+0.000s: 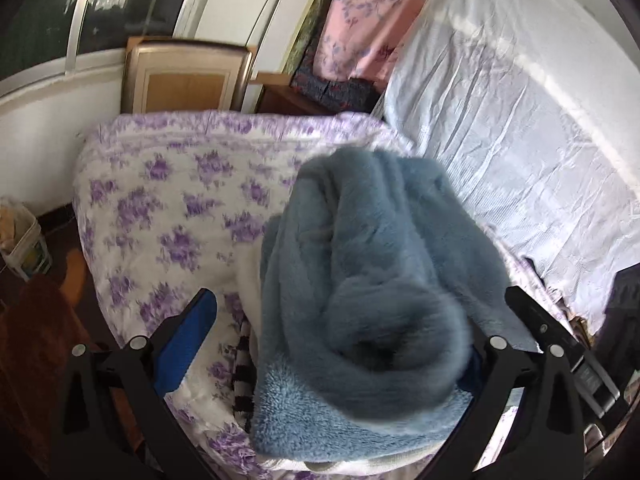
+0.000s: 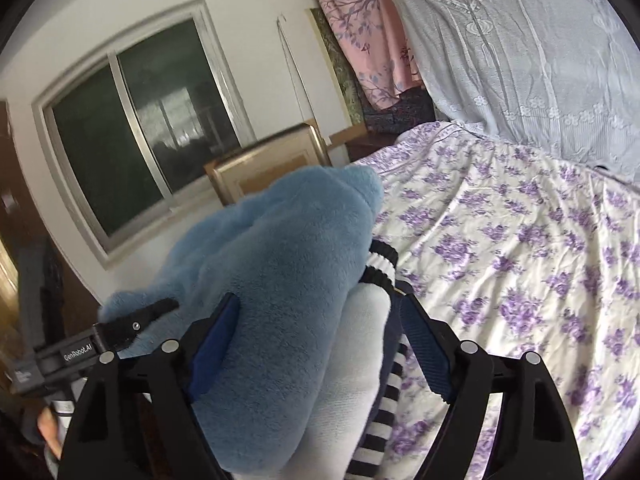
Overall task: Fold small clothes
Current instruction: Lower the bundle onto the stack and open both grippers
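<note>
I see the fluffy garment (image 1: 360,280) bunched up between the fingers of my left gripper (image 1: 344,320), lying on the bed cover (image 1: 160,184). A striped piece (image 2: 380,420) lies under it, on its right side. Far behind the bed stands a framed board (image 1: 184,76), leaning on the wall under the window (image 2: 132,132), I think. A draped sheet (image 1: 520,100) hangs to the right.

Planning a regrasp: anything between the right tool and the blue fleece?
Nothing visible. The blue fleece already lies between the open right tool's fingers, with a white garment and a striped garment bunched beside it.
</note>
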Motion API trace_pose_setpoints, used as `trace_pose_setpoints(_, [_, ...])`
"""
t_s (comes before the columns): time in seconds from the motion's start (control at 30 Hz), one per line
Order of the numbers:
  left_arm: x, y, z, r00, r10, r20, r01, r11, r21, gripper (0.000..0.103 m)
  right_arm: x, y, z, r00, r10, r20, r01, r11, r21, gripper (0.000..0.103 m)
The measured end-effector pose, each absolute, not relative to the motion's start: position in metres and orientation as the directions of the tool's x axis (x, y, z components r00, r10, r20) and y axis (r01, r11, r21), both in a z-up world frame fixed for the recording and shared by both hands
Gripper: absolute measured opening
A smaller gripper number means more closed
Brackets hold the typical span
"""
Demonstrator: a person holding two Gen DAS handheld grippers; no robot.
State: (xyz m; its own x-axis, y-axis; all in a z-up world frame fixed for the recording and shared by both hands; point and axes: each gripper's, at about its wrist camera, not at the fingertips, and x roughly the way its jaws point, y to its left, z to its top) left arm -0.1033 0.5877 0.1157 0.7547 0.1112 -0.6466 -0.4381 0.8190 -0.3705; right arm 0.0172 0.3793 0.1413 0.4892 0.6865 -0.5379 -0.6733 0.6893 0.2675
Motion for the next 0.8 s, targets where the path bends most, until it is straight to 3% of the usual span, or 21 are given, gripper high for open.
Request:
trace_pose_setpoints(0.1, [-0.098,0.586,0.105,0.755,0.092,-0.65,-0.43,0.817,-0.384,0.099,0.02,0.379,0.137,0.519,0.658,-0.546,-0.66,0.714,0.233,0.09])
trace_pose_setpoints(0.2, [-0.1,0.583,0.108,0.739,0.101,-0.666,-0.444,0.817,-0.368,0.099,0.025,0.373,0.144,0.495,0.66,-0.565,-0.657,0.71,0.254,0.09])
trace_pose_setpoints(0.43, [-0.116,0.541,0.14,0.668,0.307,-0.678,-0.506,0.855,-0.111,0.098,-0.002,0.353,0.158,0.52,0.66,-0.542,-0.675,0.707,0.212,0.091])
trace_pose_setpoints(0.8, [-0.182,0.515,0.182,0.623,0.45,-0.639,-0.556,0.83,0.042,0.098,-0.033,0.305,0.192,0.471,0.699,-0.538,-0.652,0.687,0.321,0.095])
